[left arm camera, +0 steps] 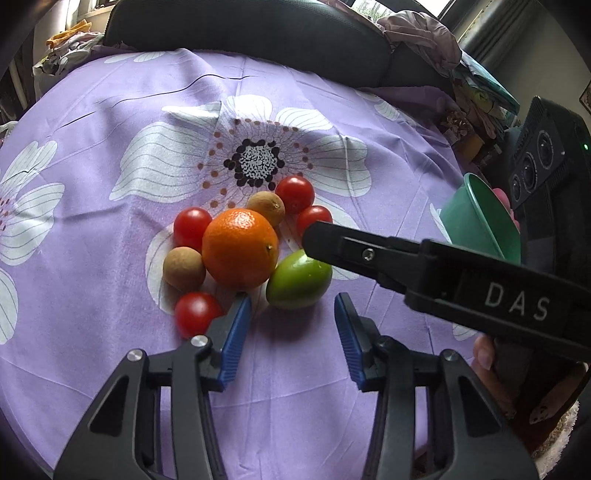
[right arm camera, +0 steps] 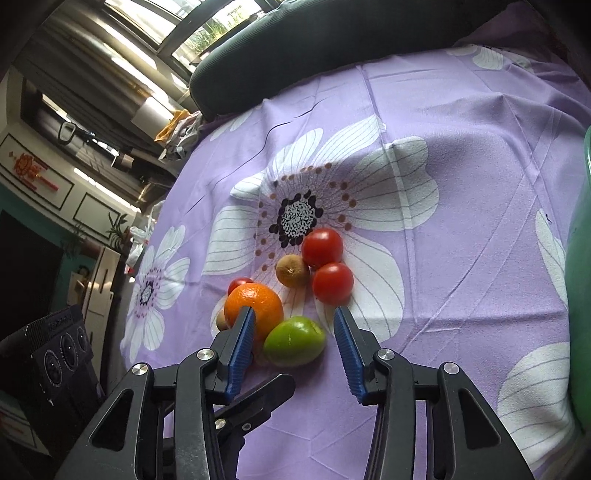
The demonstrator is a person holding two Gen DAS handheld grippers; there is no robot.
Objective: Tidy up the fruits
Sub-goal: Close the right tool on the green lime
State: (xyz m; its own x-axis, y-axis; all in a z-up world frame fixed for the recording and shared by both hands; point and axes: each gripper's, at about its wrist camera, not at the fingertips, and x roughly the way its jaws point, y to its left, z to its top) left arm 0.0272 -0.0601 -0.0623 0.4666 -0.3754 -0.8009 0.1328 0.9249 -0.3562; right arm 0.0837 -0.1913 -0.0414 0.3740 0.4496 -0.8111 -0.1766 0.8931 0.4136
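A cluster of fruit lies on the purple flowered cloth: an orange, a green fruit, several red tomatoes and two brown round fruits. My left gripper is open and empty, just in front of the green fruit. My right gripper is open, its blue pads either side of the green fruit, beside the orange. Its black finger crosses the left wrist view above the green fruit.
A green bowl stands at the right of the table; its wall also shows at the right edge of the right wrist view. A black chair back stands behind the table. Clutter lies beyond the far edge.
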